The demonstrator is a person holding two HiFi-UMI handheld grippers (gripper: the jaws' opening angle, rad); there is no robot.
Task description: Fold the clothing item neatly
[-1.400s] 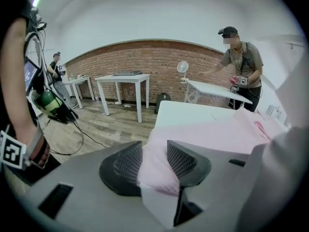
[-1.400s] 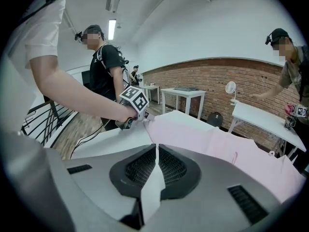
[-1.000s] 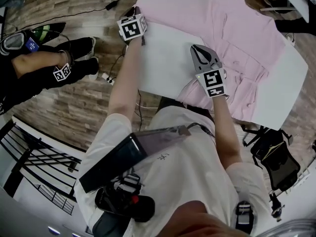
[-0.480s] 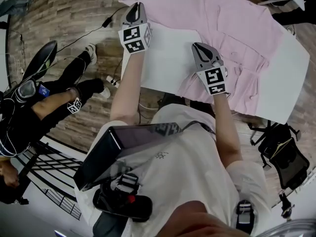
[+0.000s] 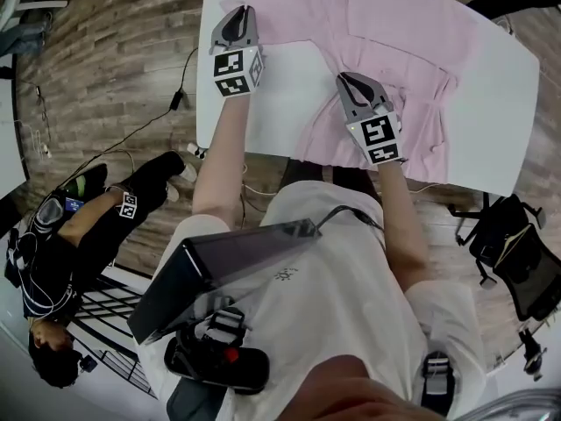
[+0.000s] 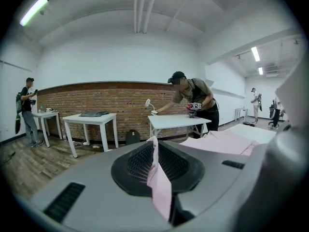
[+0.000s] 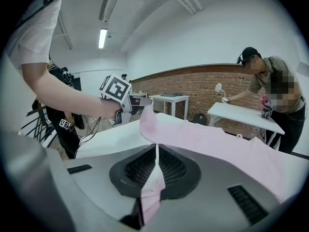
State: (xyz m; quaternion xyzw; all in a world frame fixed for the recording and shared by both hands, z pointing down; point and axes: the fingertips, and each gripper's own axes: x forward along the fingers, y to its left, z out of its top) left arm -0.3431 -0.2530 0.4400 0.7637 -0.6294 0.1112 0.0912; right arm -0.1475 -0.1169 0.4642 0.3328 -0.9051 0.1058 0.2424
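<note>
A pink shirt point(image 5: 394, 33) lies spread on the white table point(image 5: 289, 103), its lower part hanging near the table's front edge. My left gripper point(image 5: 238, 20) is shut on the shirt's left sleeve end; pink cloth point(image 6: 157, 178) is pinched between its jaws. My right gripper point(image 5: 355, 86) is shut on the shirt's hem near the front edge, and a fold of pink fabric point(image 7: 154, 173) sticks out between its jaws. In the right gripper view the left gripper point(image 7: 126, 99) holds the sleeve point(image 7: 147, 122) lifted above the table.
A person in black point(image 5: 79, 226) crouches on the wood floor at the left, with cables point(image 5: 131, 134) beside the table. A black chair point(image 5: 517, 253) stands at the right. Other white tables point(image 6: 89, 120) and a person in a cap point(image 6: 193, 95) stand by the brick wall.
My left gripper has moved forward and up, carrying the sleeve end away from the table's left edge. My right gripper has shifted a little with the hem in it. The view has swung toward the table.
</note>
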